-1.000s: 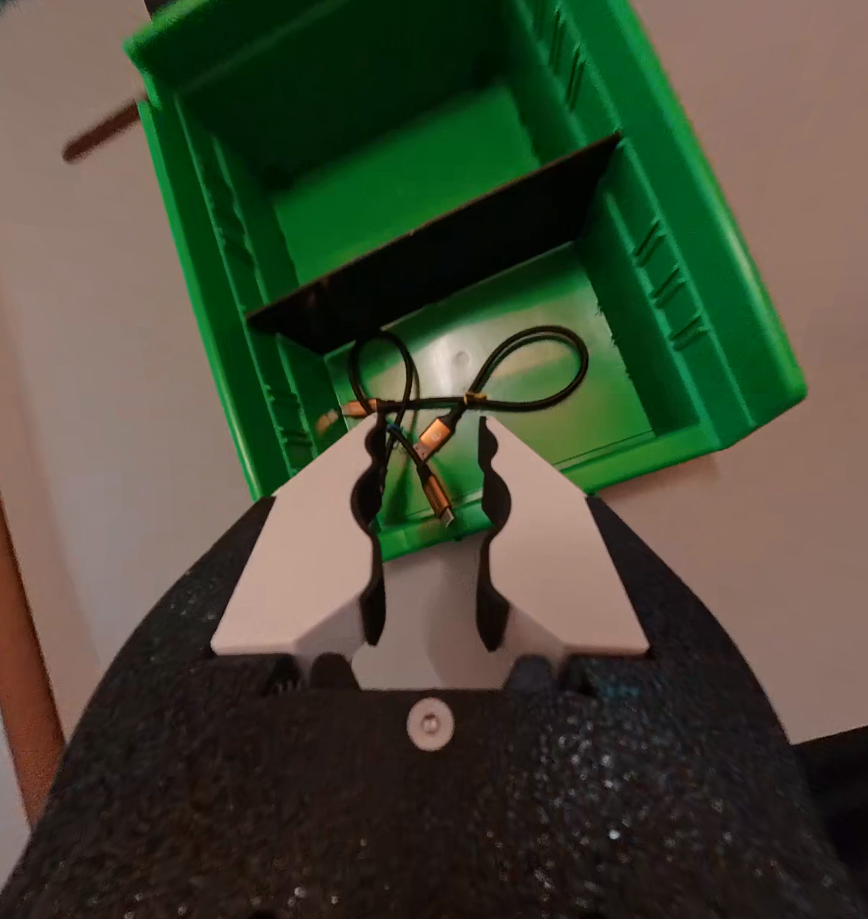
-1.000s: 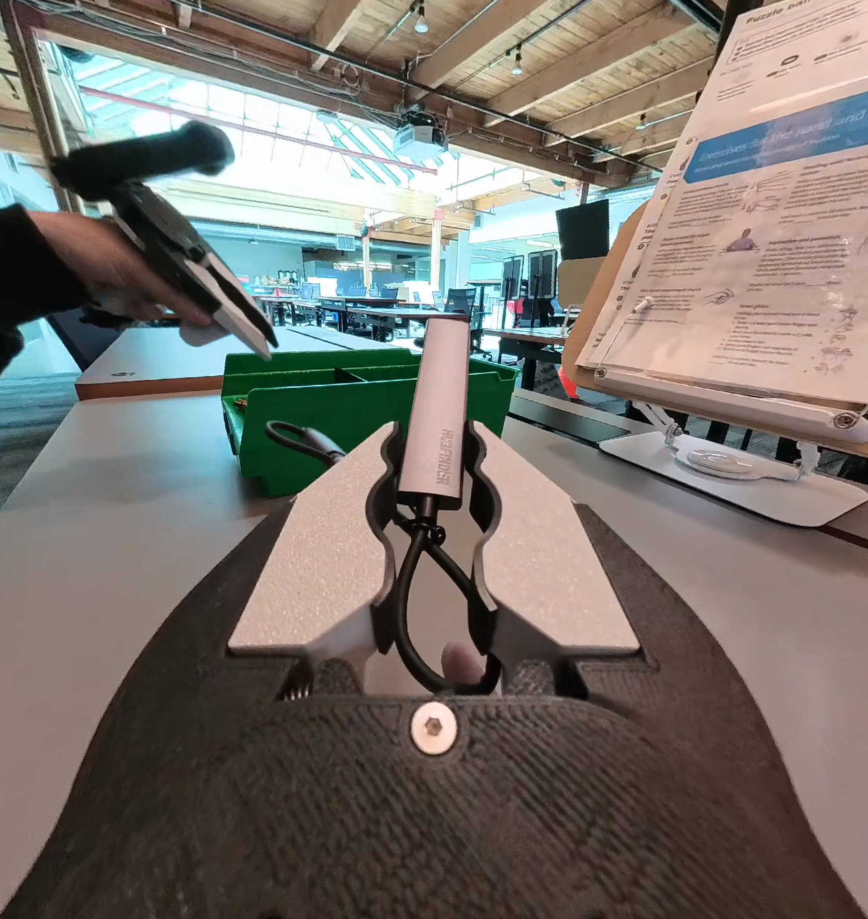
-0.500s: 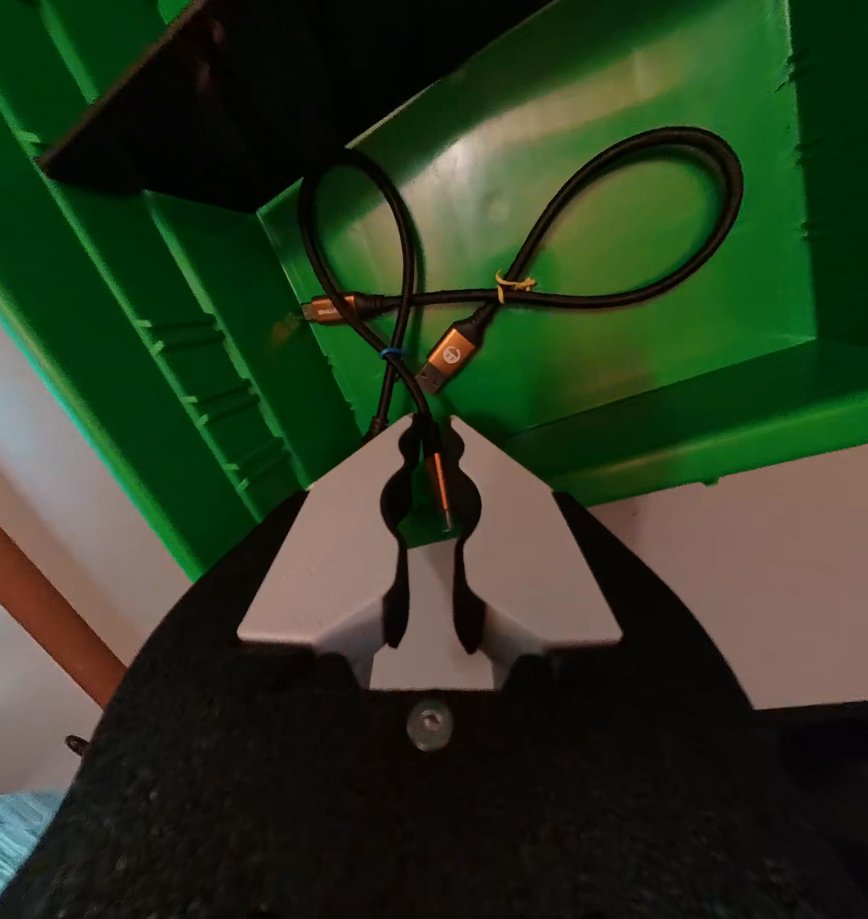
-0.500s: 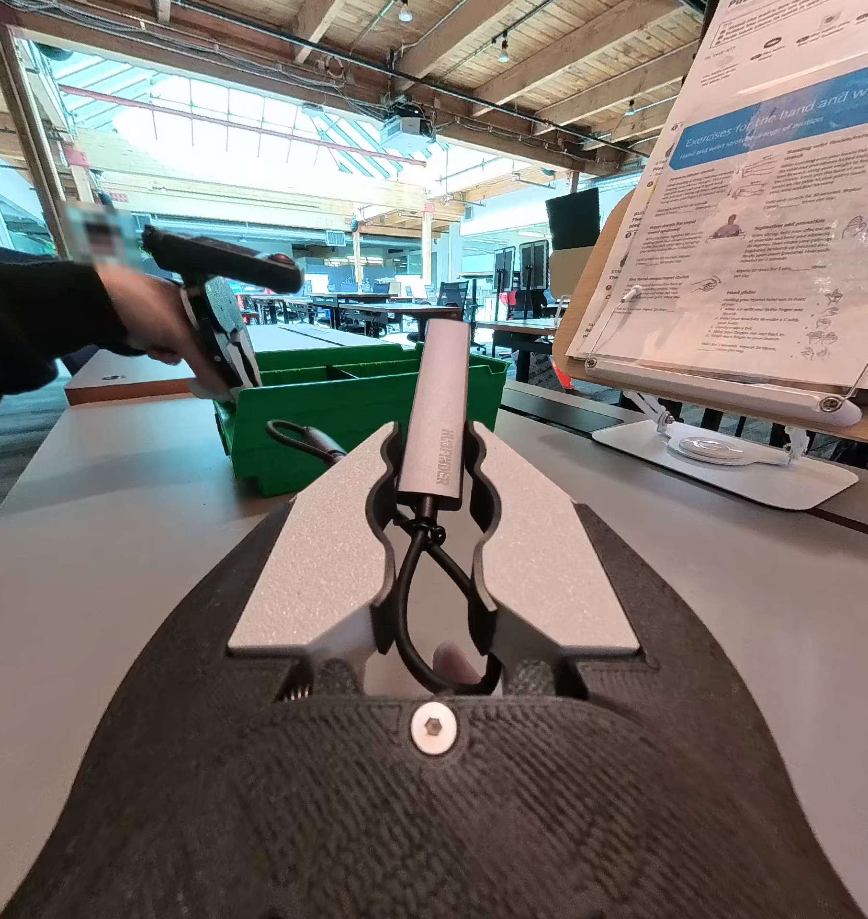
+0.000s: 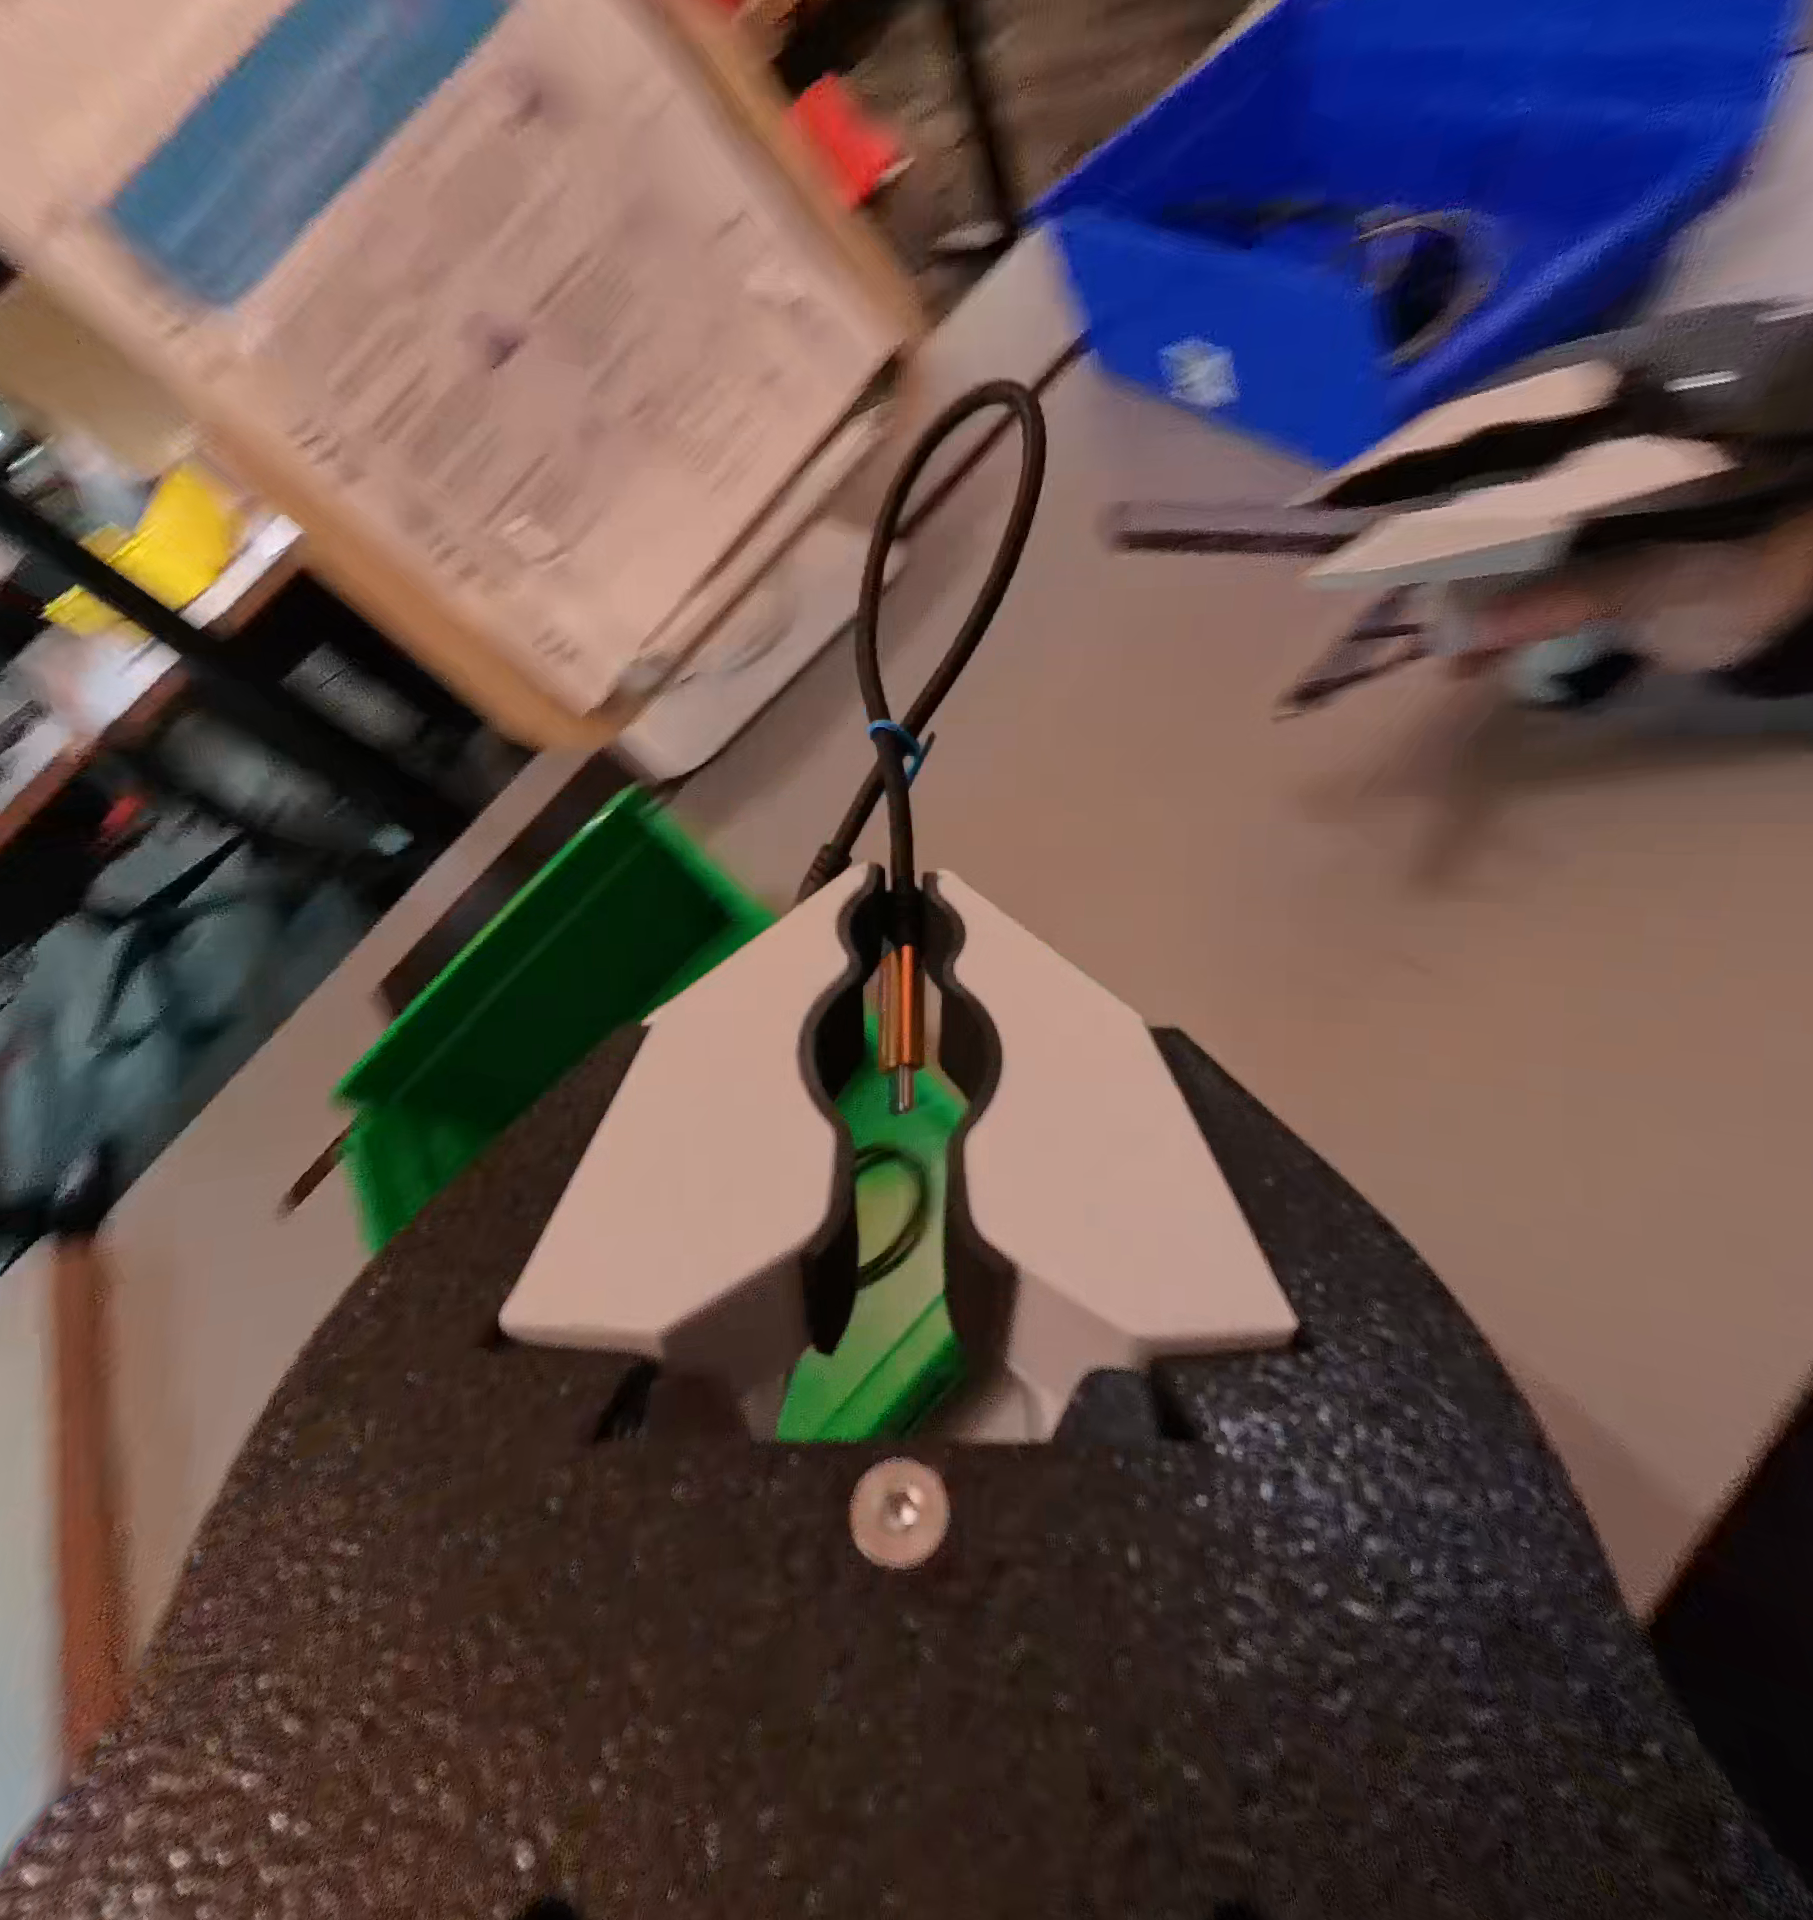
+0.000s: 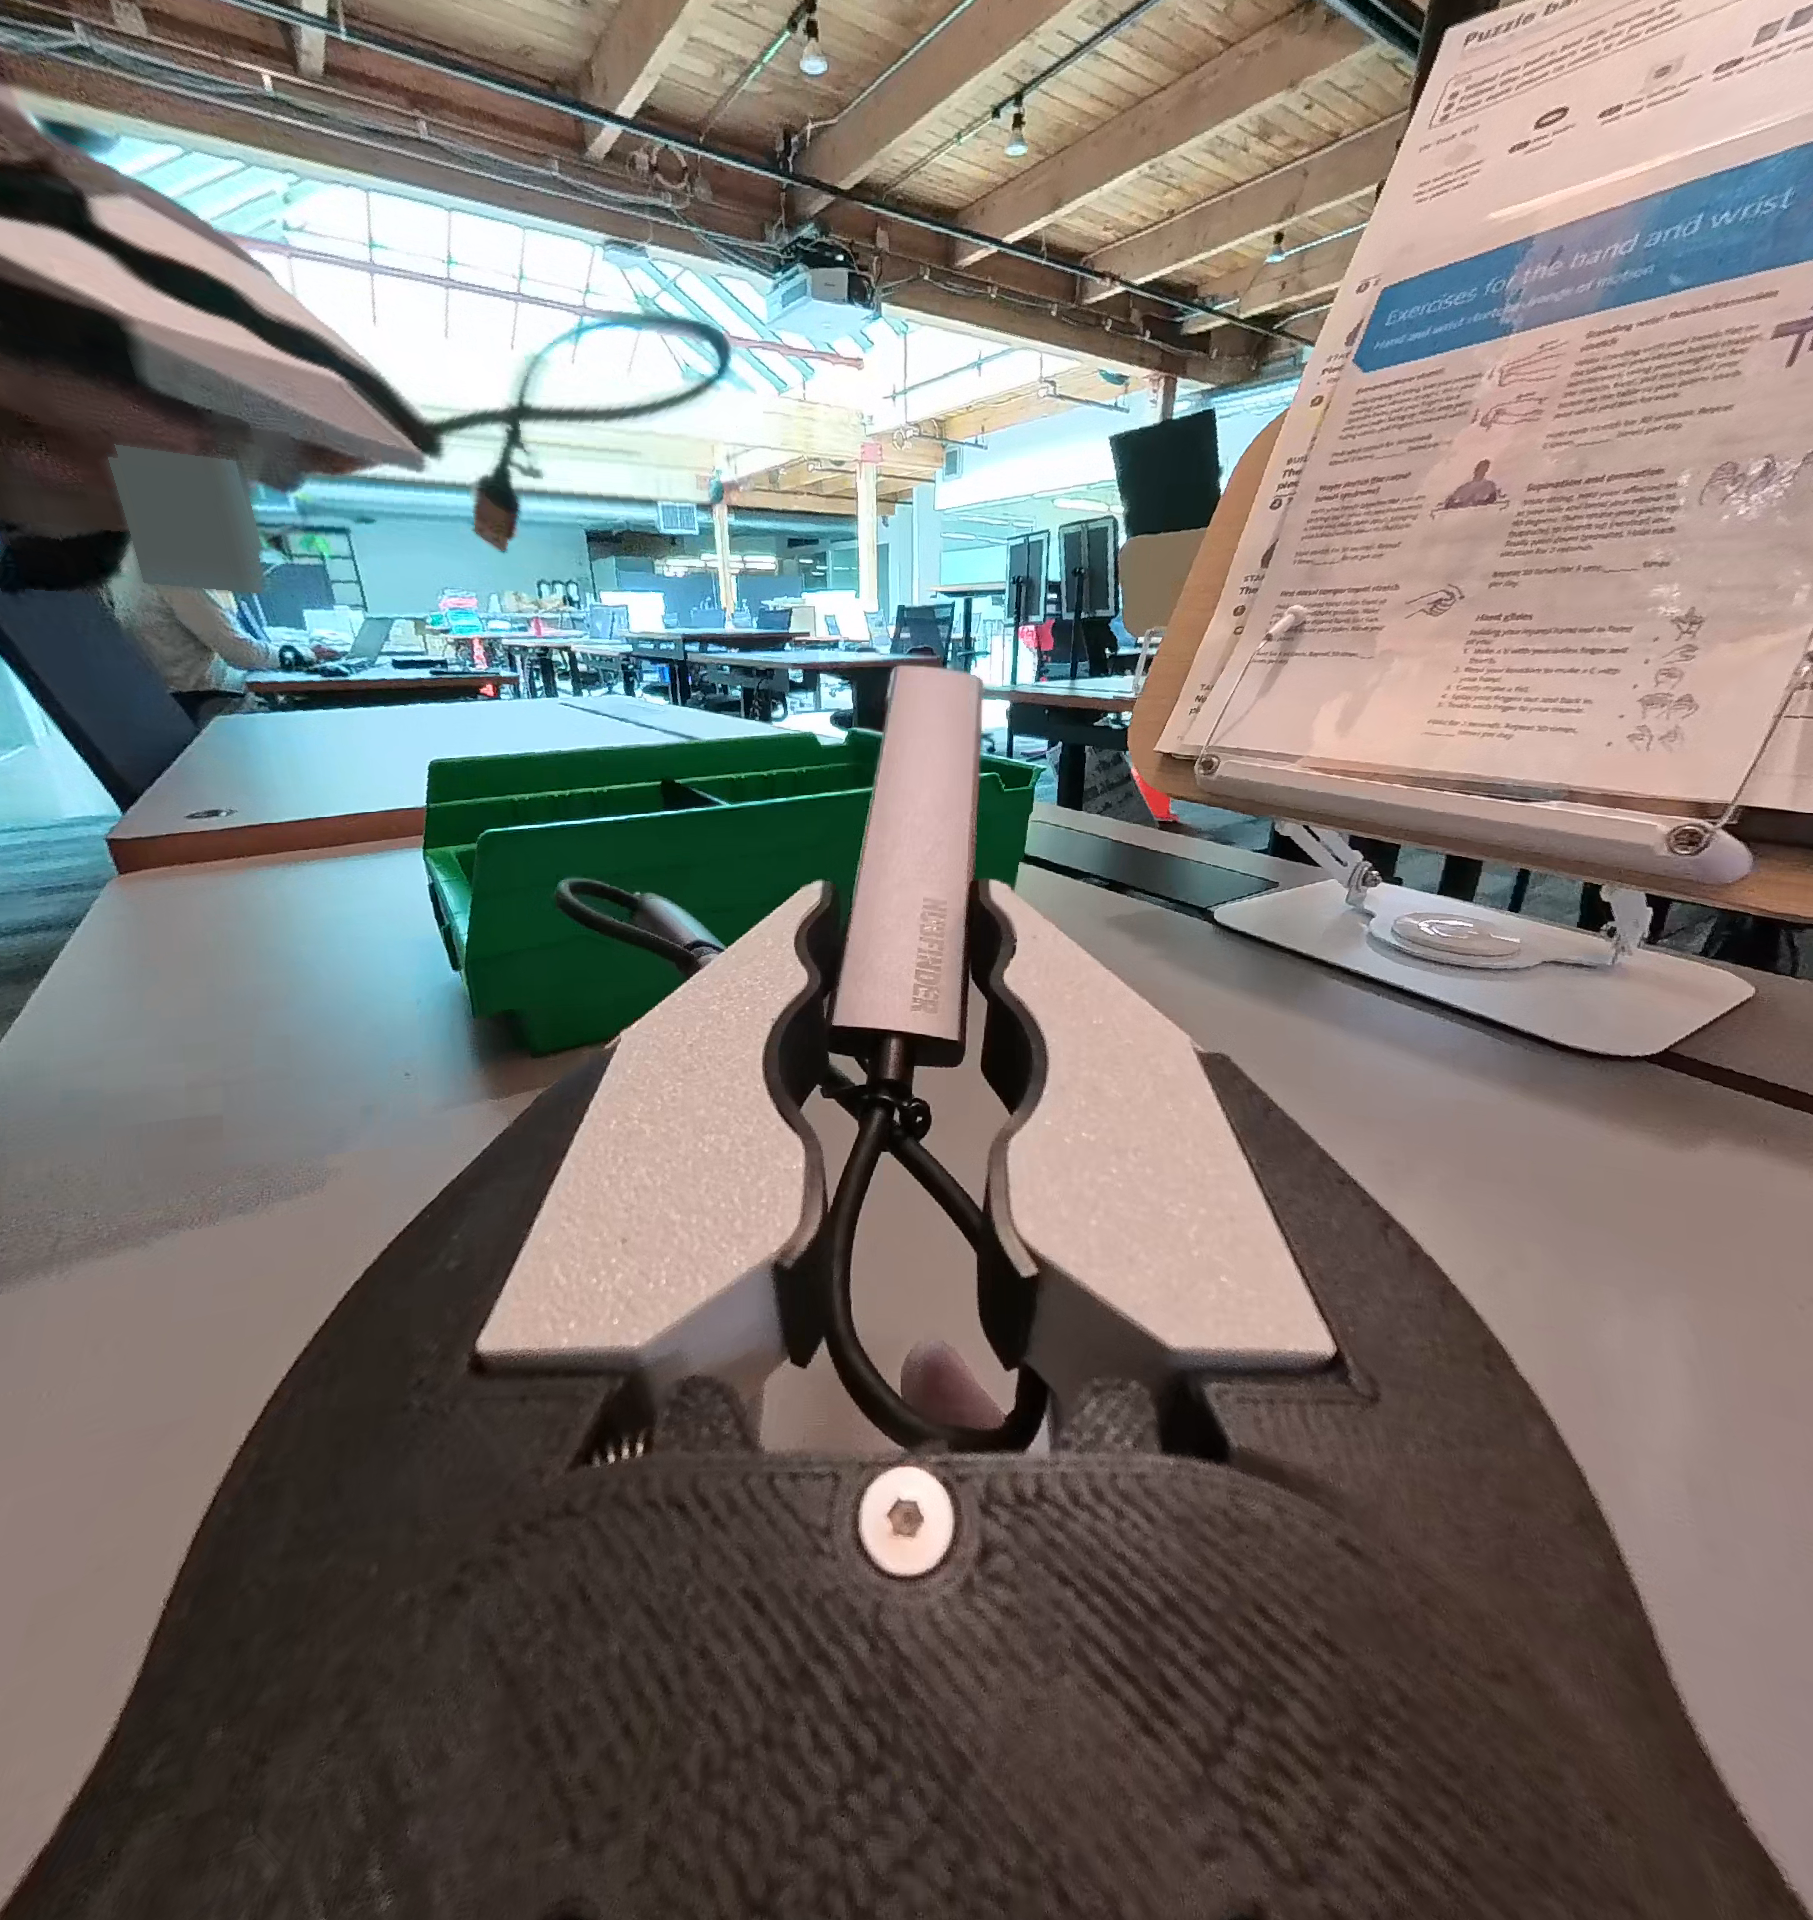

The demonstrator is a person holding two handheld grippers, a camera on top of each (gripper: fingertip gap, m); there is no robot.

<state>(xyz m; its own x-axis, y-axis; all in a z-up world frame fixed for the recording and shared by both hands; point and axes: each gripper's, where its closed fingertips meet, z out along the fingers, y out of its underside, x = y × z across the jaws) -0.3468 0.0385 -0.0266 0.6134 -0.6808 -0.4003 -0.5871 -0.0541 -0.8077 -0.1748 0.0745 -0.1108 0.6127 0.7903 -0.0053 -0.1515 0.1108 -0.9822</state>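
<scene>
The left wrist view looked down from above the table over the green bin (image 5: 549,997). The right wrist view sat low, facing that bin (image 6: 673,842) farther off.

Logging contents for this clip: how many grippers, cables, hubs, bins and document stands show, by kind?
Grippers: 2, left gripper and right gripper
Cables: 1, black cable
Hubs: 1, grey hub
Bins: 2, green bin and blue bin
Document stands: 1, document stand
Total: 7

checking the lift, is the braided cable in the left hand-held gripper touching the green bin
Apart. The right wrist view shows the braided cable dangling from the left hand-held gripper, with open air between it and the green bin.
</scene>
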